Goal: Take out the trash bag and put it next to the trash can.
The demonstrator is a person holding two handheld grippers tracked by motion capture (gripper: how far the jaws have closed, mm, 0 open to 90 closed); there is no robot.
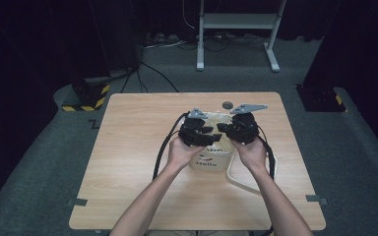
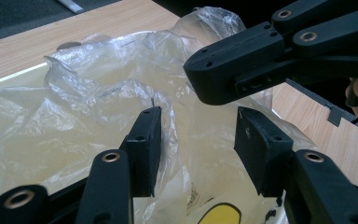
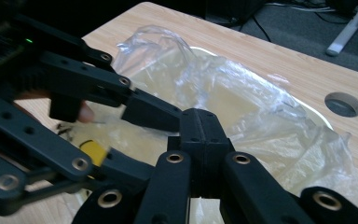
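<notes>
A clear plastic bag (image 1: 209, 160) with a "Hello" print lies crumpled at the middle of the wooden table (image 1: 128, 172). Both hands hold their grippers side by side over its far end. In the left gripper view, my left gripper (image 2: 196, 112) is open, with loose film of the bag (image 2: 98, 93) between its jaws and the pads off it. My right gripper (image 2: 193, 77) reaches in from the upper right, jaws together. In the right gripper view, my right gripper (image 3: 200, 114) is shut against the bag (image 3: 242, 93); whether a fold is caught I cannot tell. One finger (image 3: 151, 113) of the left gripper touches its tip.
A round hole (image 1: 227, 104) sits in the table just beyond the grippers. A pale cord (image 1: 236, 181) curves on the table by the right forearm. Black cables trail from both grippers. A white stand (image 1: 236, 22) is on the floor past the table.
</notes>
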